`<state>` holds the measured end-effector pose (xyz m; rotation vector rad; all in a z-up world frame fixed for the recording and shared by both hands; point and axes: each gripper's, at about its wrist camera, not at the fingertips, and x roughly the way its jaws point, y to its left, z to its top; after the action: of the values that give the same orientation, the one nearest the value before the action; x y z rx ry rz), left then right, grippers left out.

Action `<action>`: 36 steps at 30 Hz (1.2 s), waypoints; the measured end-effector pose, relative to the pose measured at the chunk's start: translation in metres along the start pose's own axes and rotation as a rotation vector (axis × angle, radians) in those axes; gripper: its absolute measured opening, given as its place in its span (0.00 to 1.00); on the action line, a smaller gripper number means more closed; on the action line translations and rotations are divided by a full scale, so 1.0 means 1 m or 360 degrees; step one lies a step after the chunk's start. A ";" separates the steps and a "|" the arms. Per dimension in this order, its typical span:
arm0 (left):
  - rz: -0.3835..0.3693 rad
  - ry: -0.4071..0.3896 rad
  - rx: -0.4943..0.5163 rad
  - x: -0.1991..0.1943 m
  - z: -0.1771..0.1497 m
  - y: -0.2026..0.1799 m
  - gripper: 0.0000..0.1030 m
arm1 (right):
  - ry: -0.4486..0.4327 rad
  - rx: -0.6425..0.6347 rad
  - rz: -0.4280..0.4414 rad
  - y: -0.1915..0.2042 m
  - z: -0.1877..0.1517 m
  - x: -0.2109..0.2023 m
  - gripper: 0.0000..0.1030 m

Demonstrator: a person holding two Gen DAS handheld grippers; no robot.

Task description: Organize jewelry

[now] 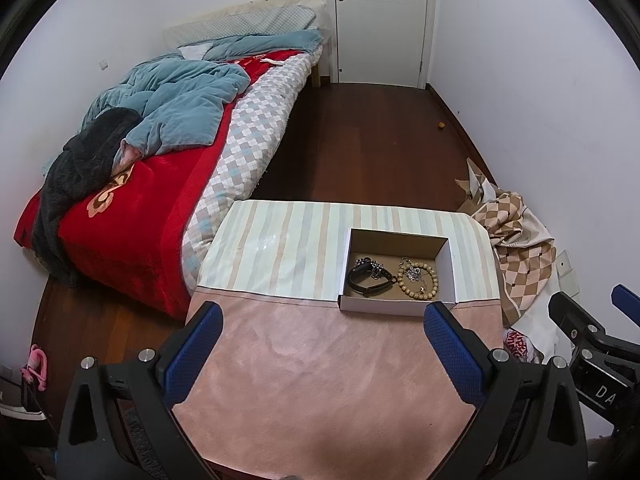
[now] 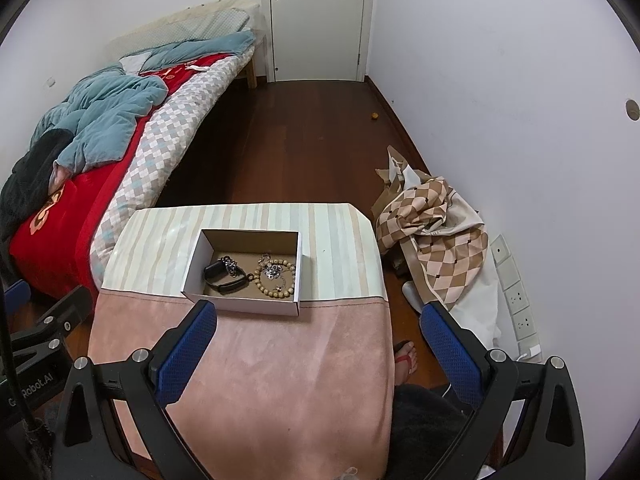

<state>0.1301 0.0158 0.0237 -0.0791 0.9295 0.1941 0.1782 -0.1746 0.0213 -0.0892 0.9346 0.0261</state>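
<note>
Holding a watch (image 1: 367,278) and bead bracelet (image 1: 419,278), box (image 1: 396,307) sits; both hand-held grippers released.

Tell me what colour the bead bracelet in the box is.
Light tan, wood-coloured beads; clearest in the right wrist view.
</note>
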 end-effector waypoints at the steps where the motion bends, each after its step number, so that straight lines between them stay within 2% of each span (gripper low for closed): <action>1: 0.0004 0.0000 0.0002 0.001 0.000 -0.001 1.00 | -0.0001 0.0001 0.0003 0.000 0.000 0.000 1.00; 36: -0.0005 -0.0002 -0.0014 -0.006 -0.002 -0.001 1.00 | -0.0014 -0.0004 -0.0001 0.002 0.000 -0.006 1.00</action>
<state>0.1253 0.0133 0.0275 -0.0886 0.9271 0.1950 0.1741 -0.1725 0.0262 -0.0918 0.9259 0.0272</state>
